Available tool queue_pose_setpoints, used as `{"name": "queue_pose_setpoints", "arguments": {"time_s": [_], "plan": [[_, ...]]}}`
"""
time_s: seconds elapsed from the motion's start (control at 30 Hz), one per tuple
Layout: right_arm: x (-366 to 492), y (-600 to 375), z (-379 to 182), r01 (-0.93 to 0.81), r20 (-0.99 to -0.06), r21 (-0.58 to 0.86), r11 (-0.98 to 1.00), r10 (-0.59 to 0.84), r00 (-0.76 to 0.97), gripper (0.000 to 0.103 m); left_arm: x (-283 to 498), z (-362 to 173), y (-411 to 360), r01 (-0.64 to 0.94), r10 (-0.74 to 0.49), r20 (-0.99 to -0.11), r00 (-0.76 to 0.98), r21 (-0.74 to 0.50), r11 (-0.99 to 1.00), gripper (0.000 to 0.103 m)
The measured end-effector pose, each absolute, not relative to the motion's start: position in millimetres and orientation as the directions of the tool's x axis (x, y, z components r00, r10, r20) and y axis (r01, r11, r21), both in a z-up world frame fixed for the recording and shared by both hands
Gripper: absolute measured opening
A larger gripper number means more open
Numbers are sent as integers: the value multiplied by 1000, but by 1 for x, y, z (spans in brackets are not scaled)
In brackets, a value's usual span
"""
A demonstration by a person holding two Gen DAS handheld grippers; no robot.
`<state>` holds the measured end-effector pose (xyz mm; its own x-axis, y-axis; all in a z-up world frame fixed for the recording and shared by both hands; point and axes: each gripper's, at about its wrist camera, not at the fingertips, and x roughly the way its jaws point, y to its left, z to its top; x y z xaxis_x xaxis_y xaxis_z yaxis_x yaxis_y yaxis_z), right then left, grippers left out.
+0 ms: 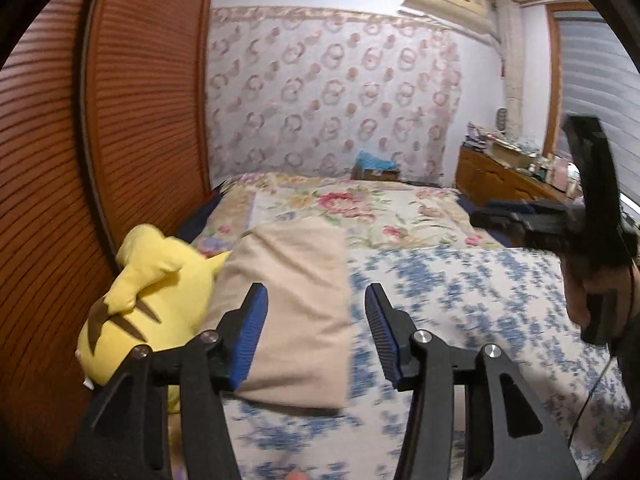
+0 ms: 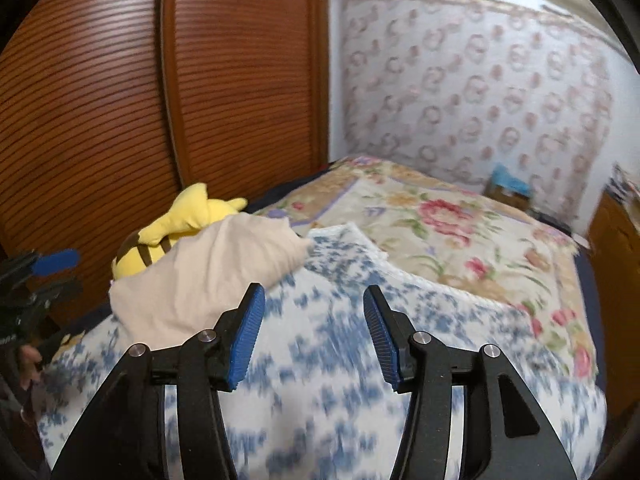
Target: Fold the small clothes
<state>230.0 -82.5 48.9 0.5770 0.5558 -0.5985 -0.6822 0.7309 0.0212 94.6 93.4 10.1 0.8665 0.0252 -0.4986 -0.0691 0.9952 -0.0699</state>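
Both grippers, left [image 1: 316, 332] & right [image 2: 314, 332], jaws apart, nothing held. Beige garment [image 1: 292, 296] lies folded just ahead-left of our left gripper, beside yellow plush [image 1: 148, 300]. We judge fold done; no other clothes visible.

My left wrist camera sits just behind my left gripper [image 1: 316, 332], looking down its two fingers over the bed [image 1: 460, 292] toward the patterned wall hanging [image 1: 332, 92], close above the folded beige cloth [image 1: 292, 300] and the yellow plush toy [image 1: 148, 304], with my right gripper [image 1: 480, 218] at its right edge. My right wrist camera rides the same way behind my right gripper [image 2: 314, 332], facing more toward the slatted wooden doors [image 2: 120, 100] and catching my left gripper [image 2: 56, 270] at its left edge. Both views share the beige cloth [image 2: 200, 276], the plush toy [image 2: 188, 220], the blue-print blanket [image 2: 320, 380], the floral quilt [image 2: 440, 220] and the wall hanging [image 2: 480, 88].
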Motion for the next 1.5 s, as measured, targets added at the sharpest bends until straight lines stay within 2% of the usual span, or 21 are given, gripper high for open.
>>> {"name": "queue_pose_setpoints", "arguments": {"time_s": [0.07, 0.2, 0.47, 0.77, 1.5], "plan": [[209, -106, 51, -656, -581, 37, 754, 550, 600, 69, 95, 16, 75, -39, -2, -491, 871, -75, 996, 50], [179, -144, 55, -581, -552, 44, 813, 505, 664, 77, 91, 29, 41, 15, -42, -470, 882, -62, 998, 50], [124, -219, 75, -418, -483, 57, 907, 392, 783, 77, 78, 52, -8, 73, -87, -442, 893, -50, 996, 50], [78, -252, 92, -372, -431, 64, 926, 362, 827, 77, 58, 68, -30, 75, -82, -423, 902, -35, 997, 50], [70, -254, 90, -330, -418, 60, 942, 323, 849, 77, 49, 70, -31, 44, -54, -420, 906, -35, 998, 51]]}}
